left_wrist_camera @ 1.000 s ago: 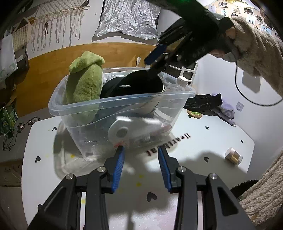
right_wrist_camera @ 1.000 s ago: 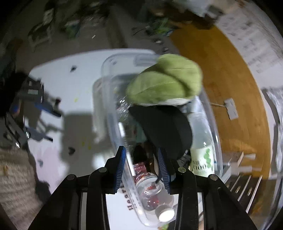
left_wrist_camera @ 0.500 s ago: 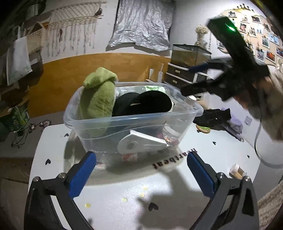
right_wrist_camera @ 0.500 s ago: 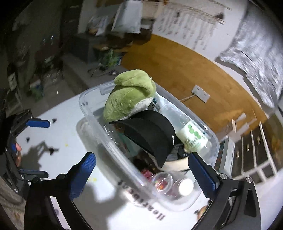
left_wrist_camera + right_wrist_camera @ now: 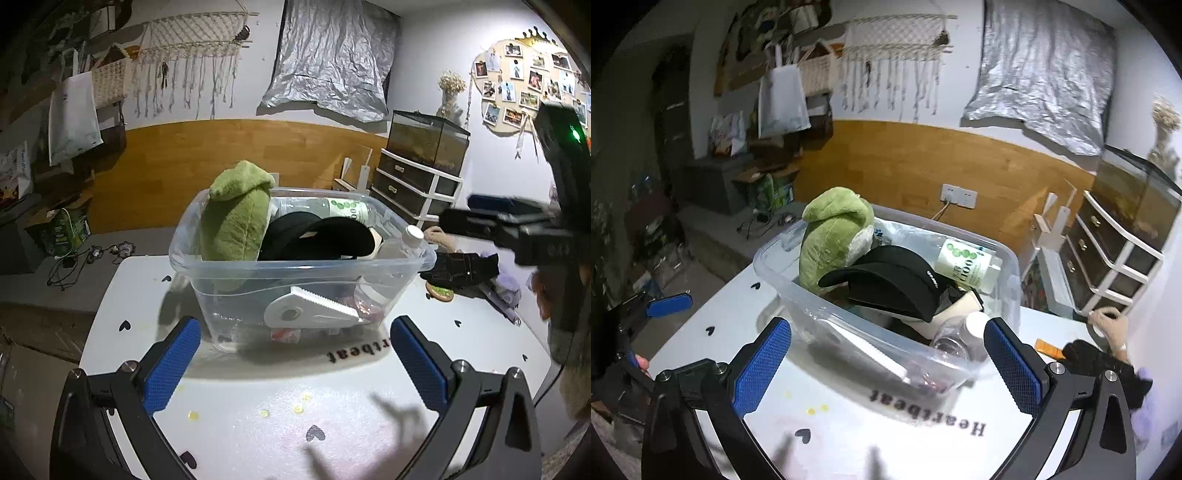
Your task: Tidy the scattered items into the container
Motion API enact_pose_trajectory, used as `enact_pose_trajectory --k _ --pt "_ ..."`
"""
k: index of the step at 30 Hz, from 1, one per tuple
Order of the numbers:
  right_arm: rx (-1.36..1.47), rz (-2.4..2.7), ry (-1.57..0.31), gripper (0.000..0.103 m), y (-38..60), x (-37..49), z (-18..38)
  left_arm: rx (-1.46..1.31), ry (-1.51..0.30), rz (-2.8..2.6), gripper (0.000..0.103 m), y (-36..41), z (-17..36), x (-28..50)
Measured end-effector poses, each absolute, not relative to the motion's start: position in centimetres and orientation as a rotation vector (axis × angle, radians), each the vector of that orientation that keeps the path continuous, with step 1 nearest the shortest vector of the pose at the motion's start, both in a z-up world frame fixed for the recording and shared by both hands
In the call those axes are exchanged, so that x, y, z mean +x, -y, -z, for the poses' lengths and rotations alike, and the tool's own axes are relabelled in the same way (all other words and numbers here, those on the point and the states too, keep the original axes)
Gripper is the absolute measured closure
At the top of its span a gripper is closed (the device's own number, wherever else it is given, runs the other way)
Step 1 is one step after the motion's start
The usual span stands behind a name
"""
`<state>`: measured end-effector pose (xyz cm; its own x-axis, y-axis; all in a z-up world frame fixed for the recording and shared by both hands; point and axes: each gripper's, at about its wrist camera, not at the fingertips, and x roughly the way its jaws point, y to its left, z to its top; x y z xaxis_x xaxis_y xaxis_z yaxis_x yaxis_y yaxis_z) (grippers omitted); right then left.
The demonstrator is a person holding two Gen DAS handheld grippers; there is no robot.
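A clear plastic bin (image 5: 295,264) (image 5: 820,306) stands on the white table (image 5: 258,406). In it are a green plush toy (image 5: 234,225) (image 5: 831,240), a black cap (image 5: 317,238) (image 5: 890,280), a clear bottle with a green label (image 5: 967,266), a small bottle with a white cap (image 5: 412,234) and a white flat tool (image 5: 310,312). My left gripper (image 5: 295,365) is open and empty, in front of the bin. My right gripper (image 5: 886,363) is open and empty, at the bin's right corner; it also shows in the left wrist view (image 5: 517,229).
A black glove-like cloth (image 5: 461,267) (image 5: 1108,365), a round green coaster (image 5: 439,291), a purple cloth (image 5: 509,288) and an orange comb (image 5: 1049,349) lie on the table right of the bin. A drawer unit (image 5: 417,184) with a glass tank stands behind.
Both grippers went from nearly shut to wide open. The right gripper left the black cap in the bin, rose and drew back to the right. The left gripper drew back a little.
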<state>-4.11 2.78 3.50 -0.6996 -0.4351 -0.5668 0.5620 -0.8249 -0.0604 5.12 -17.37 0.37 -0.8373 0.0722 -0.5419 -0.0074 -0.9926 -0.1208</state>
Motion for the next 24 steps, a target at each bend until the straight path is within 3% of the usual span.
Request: enact_pose_trajectory --k 11,24 --pt "0.746 2.627 -0.011 0.0 -7.3 -0.6 -2.6 -0.905 0.215 -3.034 0.0 16.6 -1.1 6.4" --pt "0.792 2.717 -0.046 0.0 -10.1 2.3 -0.4 -0.946 0.298 -3.043 0.0 17.1 -1.0 8.2"
